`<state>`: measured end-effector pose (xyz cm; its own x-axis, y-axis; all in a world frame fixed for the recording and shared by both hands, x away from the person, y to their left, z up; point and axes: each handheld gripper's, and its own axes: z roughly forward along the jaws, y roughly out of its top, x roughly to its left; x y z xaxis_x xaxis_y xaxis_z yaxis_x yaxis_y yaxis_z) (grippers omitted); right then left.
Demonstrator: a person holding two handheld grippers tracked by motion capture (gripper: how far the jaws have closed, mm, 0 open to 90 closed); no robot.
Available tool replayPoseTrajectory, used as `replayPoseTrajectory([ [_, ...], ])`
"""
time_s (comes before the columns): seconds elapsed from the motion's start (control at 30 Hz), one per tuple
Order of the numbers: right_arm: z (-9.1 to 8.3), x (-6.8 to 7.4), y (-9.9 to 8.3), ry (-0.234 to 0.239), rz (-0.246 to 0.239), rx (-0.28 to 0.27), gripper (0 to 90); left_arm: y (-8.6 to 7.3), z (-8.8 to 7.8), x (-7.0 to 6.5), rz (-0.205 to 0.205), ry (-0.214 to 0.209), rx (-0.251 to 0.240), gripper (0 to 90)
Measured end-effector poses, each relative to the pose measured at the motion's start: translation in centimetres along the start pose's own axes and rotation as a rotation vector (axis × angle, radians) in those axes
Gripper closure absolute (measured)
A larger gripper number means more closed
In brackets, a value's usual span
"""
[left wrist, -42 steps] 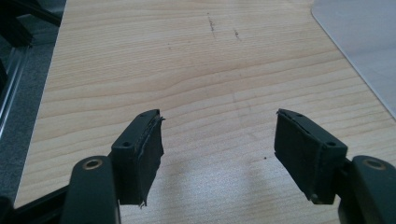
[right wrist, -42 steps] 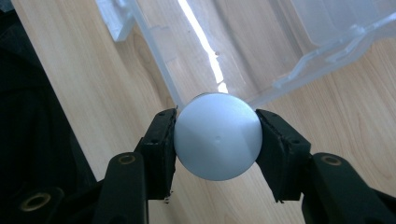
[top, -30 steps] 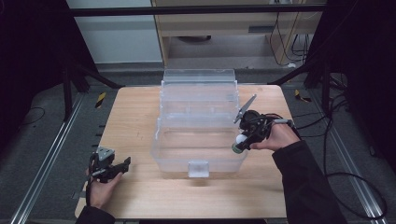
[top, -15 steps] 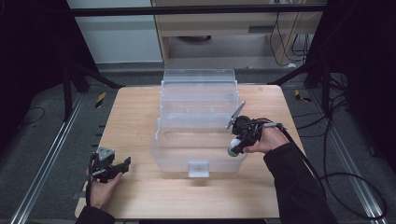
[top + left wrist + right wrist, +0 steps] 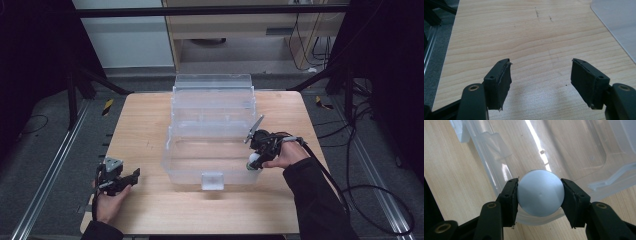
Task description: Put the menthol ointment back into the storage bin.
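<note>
A clear plastic box (image 5: pixel 190 175) stands open mid-table, its lid (image 5: pixel 212 82) tilted up behind it. My right gripper (image 5: pixel 255 159) is at the box's front right corner, shut on a round pale silver object (image 5: pixel 253 164). In the right gripper view both jaws press the sides of that round object (image 5: pixel 540 192), which hangs over the box rim (image 5: pixel 496 147). My left gripper (image 5: pixel 131 176) rests low near the table's front left, well away from the box. Its jaws stand wide apart with only bare wood between them (image 5: pixel 541 75).
The wooden table (image 5: pixel 140 125) has bare room left of and in front of the box. A corner of the clear box (image 5: pixel 616 20) shows at the top right of the left gripper view. A latch tab (image 5: pixel 212 180) sits on the box's front wall. Cables trail off right.
My right gripper has carried the round object a little left and toward the box's front right corner. The left gripper has not moved.
</note>
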<state>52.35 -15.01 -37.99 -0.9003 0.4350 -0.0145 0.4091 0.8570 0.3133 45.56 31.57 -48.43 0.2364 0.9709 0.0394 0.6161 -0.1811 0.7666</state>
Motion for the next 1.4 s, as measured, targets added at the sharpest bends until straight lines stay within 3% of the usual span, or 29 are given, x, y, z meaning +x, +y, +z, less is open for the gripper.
replayPoseTrajectory([
  [0.33,1.2,0.1,-0.2,-0.007,-0.034,0.006,50.4,0.0,0.0,0.0,0.001,0.001,0.000,32.1],
  [0.9,2.5,0.1,0.0,-0.011,-0.031,0.033,50.2,0.0,0.0,0.0,0.003,-0.001,0.005,32.2],
  [1.4,2.5,0.0,0.0,-0.006,-0.029,0.032,49.3,0.0,0.1,0.0,0.005,-0.001,0.007,32.1],
])
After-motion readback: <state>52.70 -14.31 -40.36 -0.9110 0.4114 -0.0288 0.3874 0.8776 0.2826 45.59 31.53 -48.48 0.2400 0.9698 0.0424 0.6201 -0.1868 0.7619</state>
